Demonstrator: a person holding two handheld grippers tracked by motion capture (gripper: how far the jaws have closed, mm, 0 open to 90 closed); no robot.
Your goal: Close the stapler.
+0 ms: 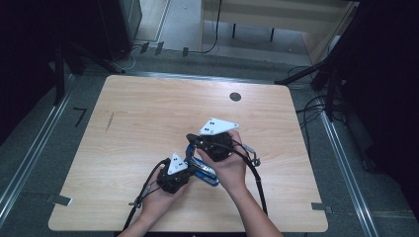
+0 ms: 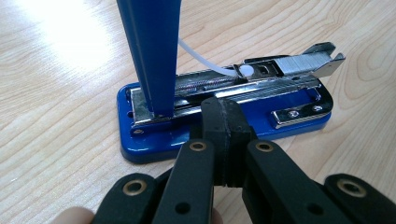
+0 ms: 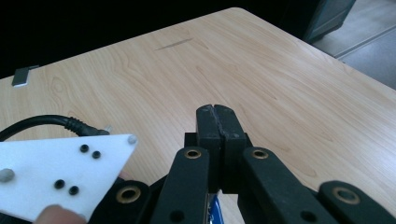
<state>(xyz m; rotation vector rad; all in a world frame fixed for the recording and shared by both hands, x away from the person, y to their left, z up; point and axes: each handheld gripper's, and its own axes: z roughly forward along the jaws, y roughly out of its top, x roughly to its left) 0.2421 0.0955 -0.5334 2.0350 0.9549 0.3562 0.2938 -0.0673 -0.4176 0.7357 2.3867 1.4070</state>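
High view: left gripper [image 1: 184,168] sits low on the wooden table [image 1: 148,113], jaws pressed together against the blue stapler [image 1: 203,173], which lies open. Just right, the right gripper [image 1: 195,139] hovers, jaws also closed, empty.

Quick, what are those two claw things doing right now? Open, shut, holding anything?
Left gripper: shut, empty, its tips at the open blue stapler.
Right gripper: shut, empty, above the table.
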